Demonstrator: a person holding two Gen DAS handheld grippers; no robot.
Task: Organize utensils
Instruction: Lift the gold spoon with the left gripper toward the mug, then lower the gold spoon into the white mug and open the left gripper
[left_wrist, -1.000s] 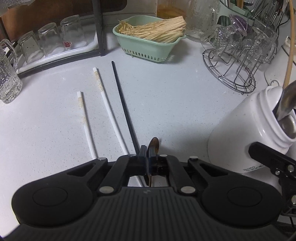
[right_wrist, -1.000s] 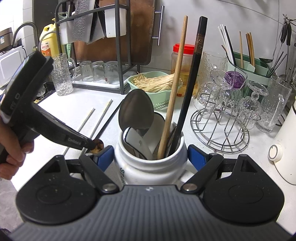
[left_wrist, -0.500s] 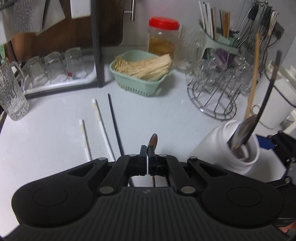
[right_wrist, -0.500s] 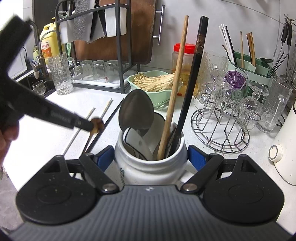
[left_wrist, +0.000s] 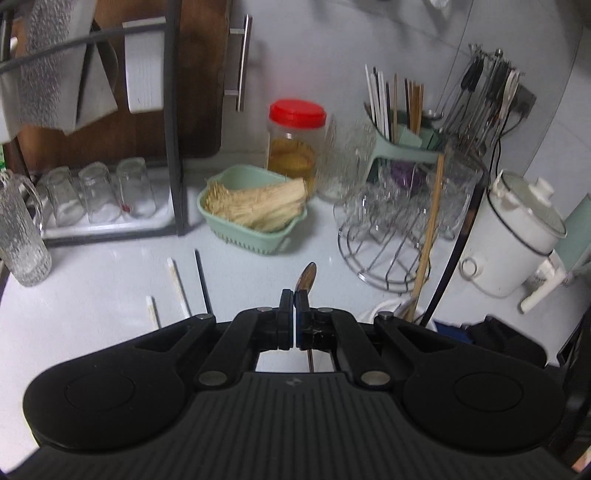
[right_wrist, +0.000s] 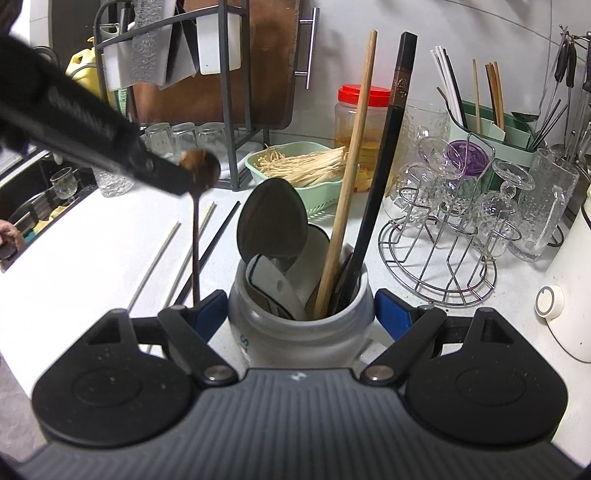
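My left gripper (left_wrist: 294, 297) is shut on a small brown wooden spoon (left_wrist: 307, 277), holding it by the bowl end. In the right wrist view the spoon (right_wrist: 195, 221) hangs handle down from that gripper (right_wrist: 184, 173), above the counter just left of the white ceramic utensil jar (right_wrist: 295, 332). My right gripper (right_wrist: 299, 306) is shut on the jar, its blue pads against both sides. The jar holds a metal spoon (right_wrist: 271, 221), a wooden chopstick (right_wrist: 351, 166), a black chopstick (right_wrist: 384, 162) and white utensils. Two white chopsticks (left_wrist: 179, 282) and a black one (left_wrist: 202, 280) lie on the counter.
A green basket of enoki mushrooms (left_wrist: 255, 214) and a red-lidded jar (left_wrist: 293, 140) stand behind. A wire glass rack (right_wrist: 454, 229) is at the right, a white cooker (left_wrist: 513, 236) beyond it. A dish rack with glasses (left_wrist: 99, 195) and a glass mug (left_wrist: 18, 236) stand at left.
My left gripper has lifted the wooden spoon off the counter and risen, moving toward the jar; the spoon now hangs vertically. The right gripper and jar have stayed put.
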